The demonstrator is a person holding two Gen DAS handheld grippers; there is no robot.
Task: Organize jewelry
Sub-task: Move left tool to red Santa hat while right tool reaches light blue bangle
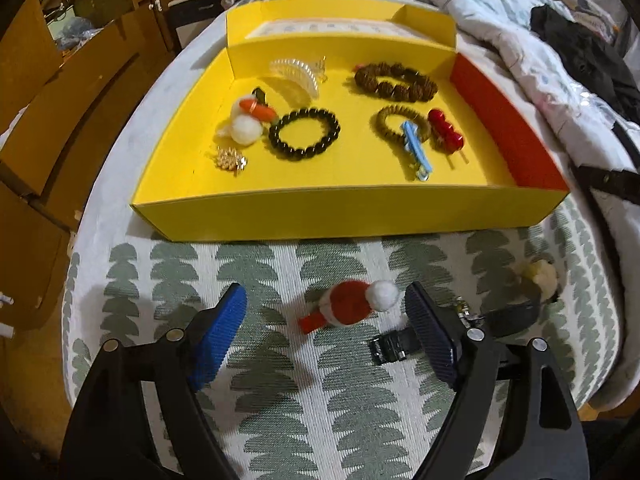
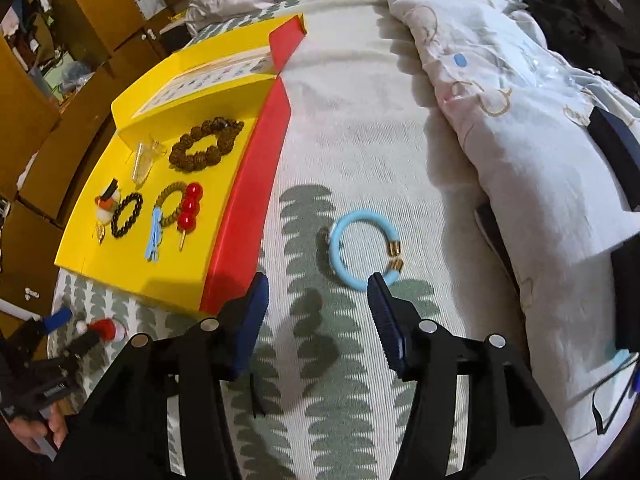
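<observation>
A yellow box [image 1: 340,216] with a red side wall [image 2: 244,208] lies on the bed and holds bead bracelets, hair clips and a brooch. A red Santa-hat hair clip [image 1: 352,308] lies on the patterned cloth in front of the box. My left gripper [image 1: 326,300] is open, and the clip lies between its fingers. The clip also shows in the right wrist view [image 2: 105,329]. A light blue bangle [image 2: 362,250] with gold ends lies on the cloth right of the box. My right gripper [image 2: 318,288] is open just short of it, empty.
A small dark clasp [image 1: 390,346] and a yellowish pompom piece [image 1: 540,276] lie on the cloth beside my left gripper's right finger. A rumpled duvet [image 2: 500,80] and dark clothes [image 2: 580,20] fill the right. Wooden cabinets [image 1: 48,120] stand at the left.
</observation>
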